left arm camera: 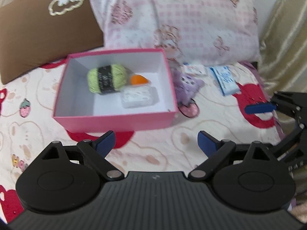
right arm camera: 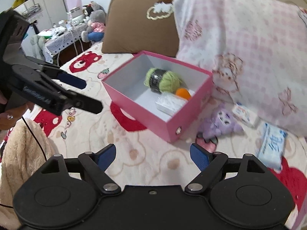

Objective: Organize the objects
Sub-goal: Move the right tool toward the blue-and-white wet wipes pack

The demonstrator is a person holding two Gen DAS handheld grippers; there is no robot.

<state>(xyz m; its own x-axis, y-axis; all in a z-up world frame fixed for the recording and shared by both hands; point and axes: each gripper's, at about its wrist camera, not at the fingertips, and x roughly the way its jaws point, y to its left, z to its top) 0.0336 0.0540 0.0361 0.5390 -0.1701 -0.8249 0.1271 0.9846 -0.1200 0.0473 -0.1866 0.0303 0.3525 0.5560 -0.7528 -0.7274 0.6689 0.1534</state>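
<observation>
A pink box [left arm camera: 115, 119] [right arm camera: 142, 107] lies open on the bed. Inside it are a green yarn ball [left arm camera: 106, 77] [right arm camera: 163, 80], an orange piece [left arm camera: 139, 79] [right arm camera: 183, 93] and a clear plastic case [left arm camera: 139, 96] [right arm camera: 170, 103]. Right of the box lie a purple plush toy [left arm camera: 187, 88] [right arm camera: 220, 121], a small white packet [left arm camera: 195, 70] [right arm camera: 244, 114] and a blue tissue pack [left arm camera: 225, 79] [right arm camera: 272, 145]. My left gripper [left arm camera: 156, 140] [right arm camera: 90, 94] hangs open and empty in front of the box. My right gripper [right arm camera: 153, 153] is open and empty too, nearer the plush toy; one of its fingers [left arm camera: 261, 108] shows at the right edge.
A brown pillow [left arm camera: 44, 32] [right arm camera: 140, 26] and a pink checked pillow [left arm camera: 180, 19] [right arm camera: 245, 53] lean behind the box. The bedspread [left arm camera: 163, 149] has red bear prints. A cluttered side table [right arm camera: 63, 34] with a plush figure stands at the far left. A fleecy sleeve [right arm camera: 23, 153] covers the person's arm.
</observation>
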